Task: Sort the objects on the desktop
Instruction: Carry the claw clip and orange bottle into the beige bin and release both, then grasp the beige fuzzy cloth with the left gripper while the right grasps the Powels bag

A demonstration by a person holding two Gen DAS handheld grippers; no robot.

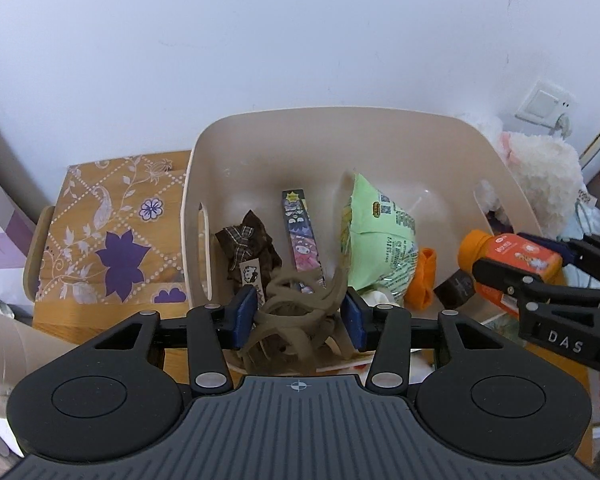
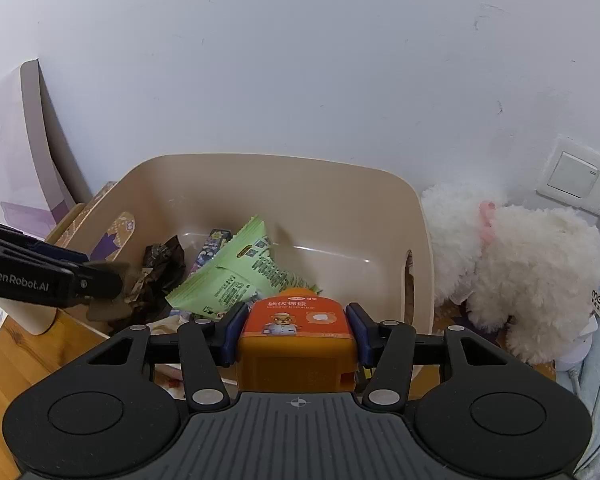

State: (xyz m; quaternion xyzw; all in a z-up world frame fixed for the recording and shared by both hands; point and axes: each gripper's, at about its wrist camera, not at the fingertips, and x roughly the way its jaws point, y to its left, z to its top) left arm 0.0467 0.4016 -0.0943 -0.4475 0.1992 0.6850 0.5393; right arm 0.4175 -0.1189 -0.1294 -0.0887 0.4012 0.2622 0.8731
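A beige plastic bin (image 1: 284,140) stands against the wall and holds a green snack bag (image 1: 380,236), a dark patterned stick box (image 1: 302,236), a brown plaid bow (image 1: 246,248) and an orange item (image 1: 422,280). My left gripper (image 1: 300,318) is over the bin's near edge, shut on a tangled khaki strap (image 1: 296,320). My right gripper (image 2: 296,332) is shut on an orange bottle (image 2: 296,332) over the bin (image 2: 340,208); the bottle also shows at the right of the left wrist view (image 1: 512,264). The left gripper (image 2: 96,280) appears at the left of the right wrist view.
A floral wooden box (image 1: 108,232) sits left of the bin on the wooden desk (image 2: 4,364). A white plush toy (image 2: 532,280) lies right of the bin, under a wall switch (image 2: 572,176). A purple-white board (image 2: 12,152) leans on the wall at left.
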